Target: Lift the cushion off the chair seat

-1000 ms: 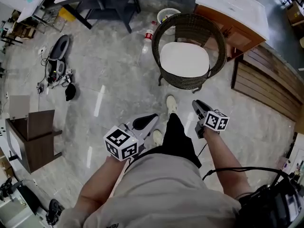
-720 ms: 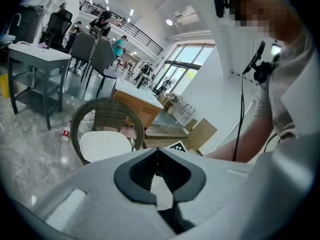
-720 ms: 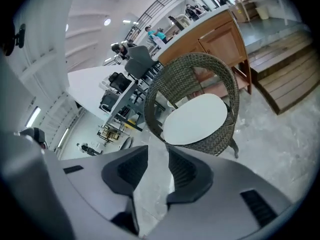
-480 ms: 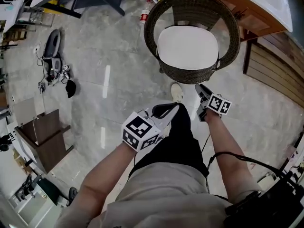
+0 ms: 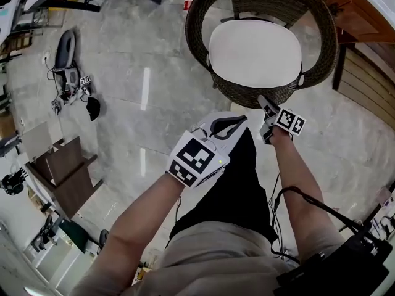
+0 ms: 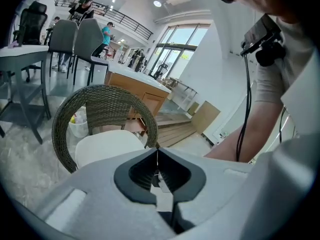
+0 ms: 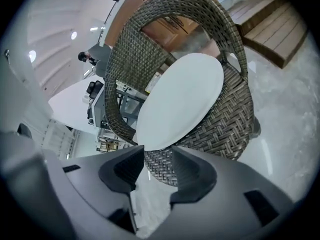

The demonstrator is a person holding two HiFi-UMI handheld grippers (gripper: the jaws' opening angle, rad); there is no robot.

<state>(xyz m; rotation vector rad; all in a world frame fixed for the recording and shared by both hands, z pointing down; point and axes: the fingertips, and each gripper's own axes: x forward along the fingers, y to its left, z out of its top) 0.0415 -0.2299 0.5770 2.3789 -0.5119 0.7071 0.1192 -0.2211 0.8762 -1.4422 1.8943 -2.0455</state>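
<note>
White cushion (image 5: 255, 53) lies flat on the wicker chair (image 5: 199, 23) seat, untouched. Right gripper (image 5: 264, 102) is near the seat's front rim. Its jaws have just been opening, with nothing between them, likely prep for an edge grab. Left gripper (image 5: 229, 124) sits nearer and to the left, jaws pressed together.

— Where is the cushion (image 5: 255, 51)?
— On the seat of the chair (image 5: 196, 36), inside the back that curves round behind it and along both sides.
— And the chair itself?
— It stands on the floor (image 5: 148, 122), straight ahead of the person. A bin (image 6: 78, 128) sits on the floor behind it.
— What's to its right?
— Wooden steps (image 5: 370, 82) just beside it, with a desk (image 5: 355, 14) behind them.
— And to its left?
— Well apart from the chair, a heap of gear (image 5: 66, 73) lies on the floor. A small stand (image 5: 65, 180) is nearer the person.
</note>
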